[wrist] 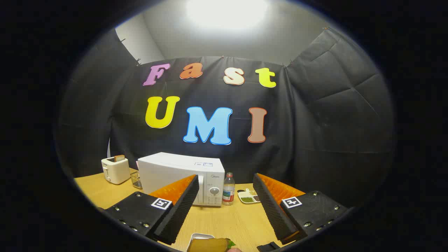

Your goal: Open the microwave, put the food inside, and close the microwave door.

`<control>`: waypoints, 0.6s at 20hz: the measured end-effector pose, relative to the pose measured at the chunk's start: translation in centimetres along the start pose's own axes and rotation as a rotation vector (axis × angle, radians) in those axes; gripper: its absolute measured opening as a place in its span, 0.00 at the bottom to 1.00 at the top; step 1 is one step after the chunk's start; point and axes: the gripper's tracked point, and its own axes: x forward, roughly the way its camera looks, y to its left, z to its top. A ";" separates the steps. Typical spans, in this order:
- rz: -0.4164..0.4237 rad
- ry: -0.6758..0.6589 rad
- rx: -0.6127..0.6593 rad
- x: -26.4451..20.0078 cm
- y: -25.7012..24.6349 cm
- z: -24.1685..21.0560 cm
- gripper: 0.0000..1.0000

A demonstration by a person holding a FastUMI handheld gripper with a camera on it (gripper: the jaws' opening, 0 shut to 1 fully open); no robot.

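A white microwave (182, 176) stands on the wooden table (231, 220), beyond my left finger, with its door shut and a round dial on the right panel. The food, a sandwich on a small white plate (207, 244), lies close below, between my two fingers and partly cut off. My gripper (225, 213) hangs open above the table with nothing between its fingers.
A white toaster (115, 169) with a slice of bread in it stands left of the microwave, with a small wire basket (136, 179) between them. Right of the microwave are a plastic bottle (228, 189) and a small divided dish (248, 196).
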 end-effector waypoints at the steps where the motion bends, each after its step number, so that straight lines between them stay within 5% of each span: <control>1: 0.001 0.001 -0.003 0.2 0.1 0.0 0.99; 12: -0.024 0.019 -0.005 1.7 -0.7 -0.6 0.98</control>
